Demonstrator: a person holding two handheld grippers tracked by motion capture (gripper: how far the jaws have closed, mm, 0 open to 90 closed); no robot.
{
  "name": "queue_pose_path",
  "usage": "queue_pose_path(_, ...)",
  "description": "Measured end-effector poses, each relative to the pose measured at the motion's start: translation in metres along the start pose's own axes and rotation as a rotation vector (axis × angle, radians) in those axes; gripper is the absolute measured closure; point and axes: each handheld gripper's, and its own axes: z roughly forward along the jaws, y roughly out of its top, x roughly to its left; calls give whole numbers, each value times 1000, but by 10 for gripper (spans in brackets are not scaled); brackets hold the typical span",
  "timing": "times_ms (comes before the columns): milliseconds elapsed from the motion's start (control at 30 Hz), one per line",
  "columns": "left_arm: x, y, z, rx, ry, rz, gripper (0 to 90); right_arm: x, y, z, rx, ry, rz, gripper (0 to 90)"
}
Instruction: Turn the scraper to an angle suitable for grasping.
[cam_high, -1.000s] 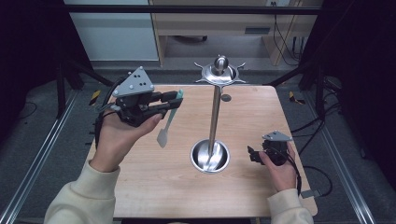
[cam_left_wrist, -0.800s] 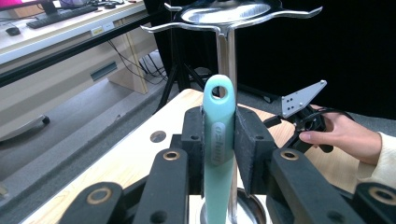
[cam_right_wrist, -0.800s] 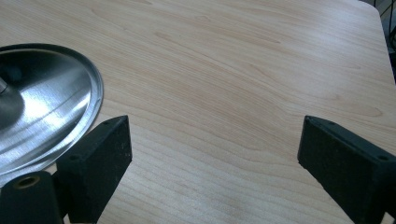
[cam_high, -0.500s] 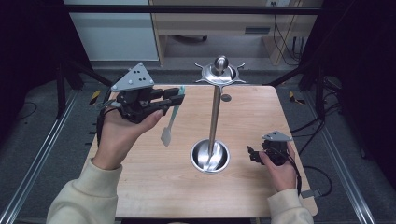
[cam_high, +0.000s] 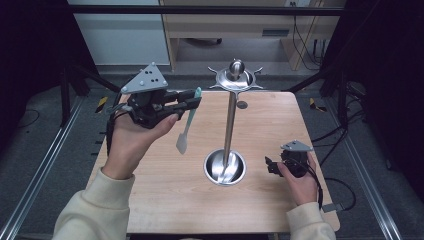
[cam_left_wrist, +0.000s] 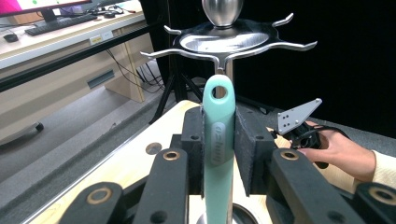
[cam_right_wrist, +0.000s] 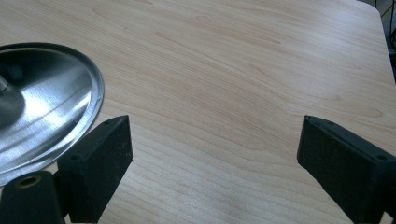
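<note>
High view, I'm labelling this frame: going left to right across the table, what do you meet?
Left gripper → mint-green spatula hanging from its jaws → steel utensil stand → right gripper resting on the wooden table.

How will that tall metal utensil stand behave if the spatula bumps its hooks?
The utensil stand is probably top-heavy: a thin pole carries a wide hook ring high above its dish base, so it may rock or tip. Polished steel looks slippery, so the mint spatula could glance off.
</note>
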Motion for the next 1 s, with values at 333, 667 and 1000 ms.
queue_pose_path(333,5,3,6,-5,-9,-28,746,0,0,0,1,5,1,106)
queue_pose_path(667,6,3,10,1,-26,-32,746,1,0,0,4,10,3,106)
queue_pose_path(1000,6,5,14,-4,-38,-37,746,1,0,0,4,10,4,106)
